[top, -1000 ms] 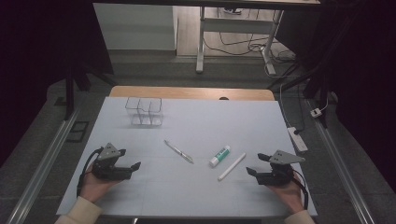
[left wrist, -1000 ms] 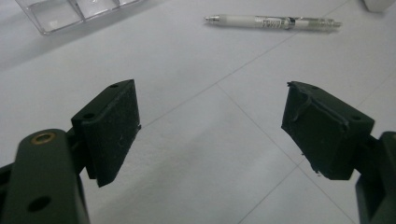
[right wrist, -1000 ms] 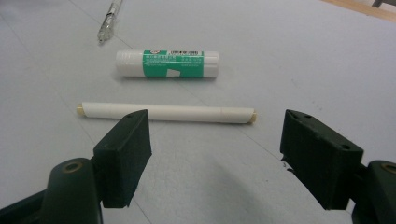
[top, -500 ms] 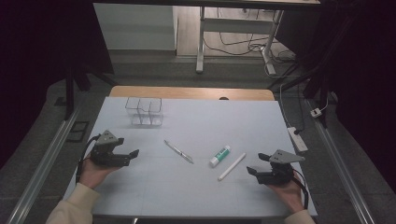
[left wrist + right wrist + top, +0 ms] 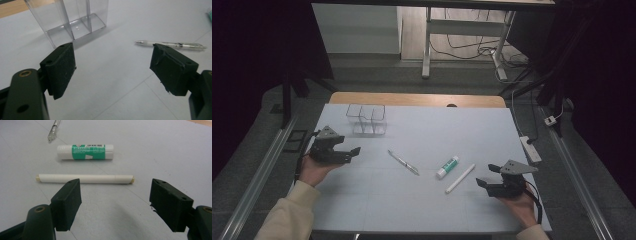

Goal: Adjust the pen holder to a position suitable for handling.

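Table, pale sheet (image 5: 412,200). Left gripper (image 5: 354,152): left of frame, jaws spread wide, empty, aimed toward the clear pen (image 5: 403,162) at centre; clear divided box (image 5: 367,120) stands upper left. Right gripper (image 5: 482,181): lower right, jaws wide apart, empty, facing the white marker (image 5: 85,179); green glue stick (image 5: 85,151) lies just beyond it. Likely step: approach to pick up. Advice: straddle the marker across its middle, lower to the sheet, avoid nudging the glue stick.

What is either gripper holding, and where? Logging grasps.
Nothing. The left gripper and right gripper are both open, apart from the white marker.
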Tool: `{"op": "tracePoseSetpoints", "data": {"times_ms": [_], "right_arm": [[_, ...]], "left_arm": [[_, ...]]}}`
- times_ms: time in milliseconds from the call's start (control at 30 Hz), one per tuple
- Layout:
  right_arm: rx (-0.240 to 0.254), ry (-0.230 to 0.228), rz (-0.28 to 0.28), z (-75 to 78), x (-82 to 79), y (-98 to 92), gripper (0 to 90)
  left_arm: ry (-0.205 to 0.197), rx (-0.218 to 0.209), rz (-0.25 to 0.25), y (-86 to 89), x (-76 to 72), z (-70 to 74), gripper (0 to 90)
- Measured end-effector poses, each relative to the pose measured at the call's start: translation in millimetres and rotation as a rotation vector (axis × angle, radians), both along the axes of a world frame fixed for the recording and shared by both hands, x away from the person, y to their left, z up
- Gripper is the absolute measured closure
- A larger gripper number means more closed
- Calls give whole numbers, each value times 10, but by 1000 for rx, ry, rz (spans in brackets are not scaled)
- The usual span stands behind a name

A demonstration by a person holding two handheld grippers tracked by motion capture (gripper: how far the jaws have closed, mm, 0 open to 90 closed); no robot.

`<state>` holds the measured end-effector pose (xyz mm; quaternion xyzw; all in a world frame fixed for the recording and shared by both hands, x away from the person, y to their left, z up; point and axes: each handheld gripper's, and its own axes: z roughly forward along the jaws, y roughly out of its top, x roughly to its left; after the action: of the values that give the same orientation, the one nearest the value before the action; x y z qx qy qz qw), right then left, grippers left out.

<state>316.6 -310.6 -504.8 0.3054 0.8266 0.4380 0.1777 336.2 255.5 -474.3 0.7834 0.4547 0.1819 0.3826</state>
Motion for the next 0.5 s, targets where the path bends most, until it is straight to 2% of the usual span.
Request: {"op": "tracePoseSetpoints", "data": {"times_ms": [367,500], "right_arm": [[-3,4,0,-8,6,-1,248],[27,9,1,-8,14,-4,251]], "left_arm": [[14,16,29,69,220,33,212],[25,15,44,127,298,32,220]]}}
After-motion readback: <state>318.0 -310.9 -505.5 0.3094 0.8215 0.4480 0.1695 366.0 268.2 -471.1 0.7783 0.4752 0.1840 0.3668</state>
